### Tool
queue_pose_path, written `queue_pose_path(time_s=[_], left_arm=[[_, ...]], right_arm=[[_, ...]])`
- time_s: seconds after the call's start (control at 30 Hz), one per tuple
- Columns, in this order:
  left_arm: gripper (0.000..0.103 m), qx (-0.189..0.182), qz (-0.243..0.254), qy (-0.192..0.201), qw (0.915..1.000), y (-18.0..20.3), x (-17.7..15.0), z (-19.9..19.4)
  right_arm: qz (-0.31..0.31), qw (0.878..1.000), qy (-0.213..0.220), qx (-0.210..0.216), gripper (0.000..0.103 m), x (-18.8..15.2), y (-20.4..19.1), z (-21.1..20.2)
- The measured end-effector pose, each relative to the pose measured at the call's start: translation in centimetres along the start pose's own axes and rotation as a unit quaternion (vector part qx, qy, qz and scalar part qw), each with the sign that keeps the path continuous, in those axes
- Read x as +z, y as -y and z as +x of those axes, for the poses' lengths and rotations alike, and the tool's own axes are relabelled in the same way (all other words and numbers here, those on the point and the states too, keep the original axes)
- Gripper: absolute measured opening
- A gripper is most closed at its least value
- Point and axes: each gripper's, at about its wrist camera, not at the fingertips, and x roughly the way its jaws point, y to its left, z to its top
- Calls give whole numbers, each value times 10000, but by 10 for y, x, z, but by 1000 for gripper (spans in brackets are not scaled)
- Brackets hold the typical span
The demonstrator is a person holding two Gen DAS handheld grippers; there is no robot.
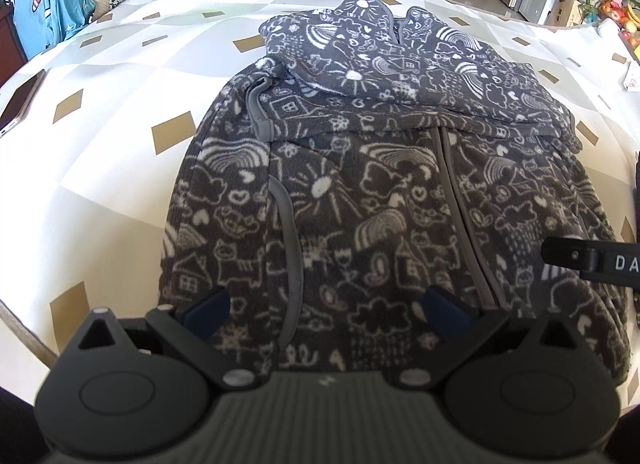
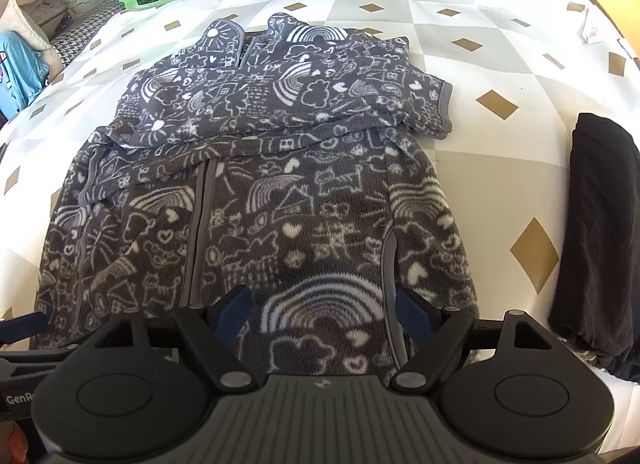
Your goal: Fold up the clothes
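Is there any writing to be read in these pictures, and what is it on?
"DA", cut off by the picture's edge: on the black right gripper seen from the left camera.
"GenR", cut off: on the black left gripper seen from the right camera.
Paper tag on the sheet: red print, too blurred to read.
The patterned jacket bears drawings only, no words.

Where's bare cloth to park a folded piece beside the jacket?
Free: tablecloth between jacket and black garment; also left of the jacket, up to the phone at the edge. Crowded: near edge, where left gripper and right gripper hang open.
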Motion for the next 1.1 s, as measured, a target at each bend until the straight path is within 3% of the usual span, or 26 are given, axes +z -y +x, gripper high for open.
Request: queue_pose_path(time_s=[0.4,0.5,0.73,1.1], left_arm=[[103,17,-34,-345,9994,-8,-20,-4],[103,40,52,-524,9986,-4,-24,2],[103,103,117,-613,9980,-2,-27,7],[103,161,228,-708,9971,-3,-26,6]], right_arm=[[441,9986,-285,-3,79,-19,15,-11],[374,9980,-496,-79,79,-26,12,-5],[-50,9983,-473,-349,80,-35,3,1],[-171,9975,-472,-490,81,-51,2,-3]])
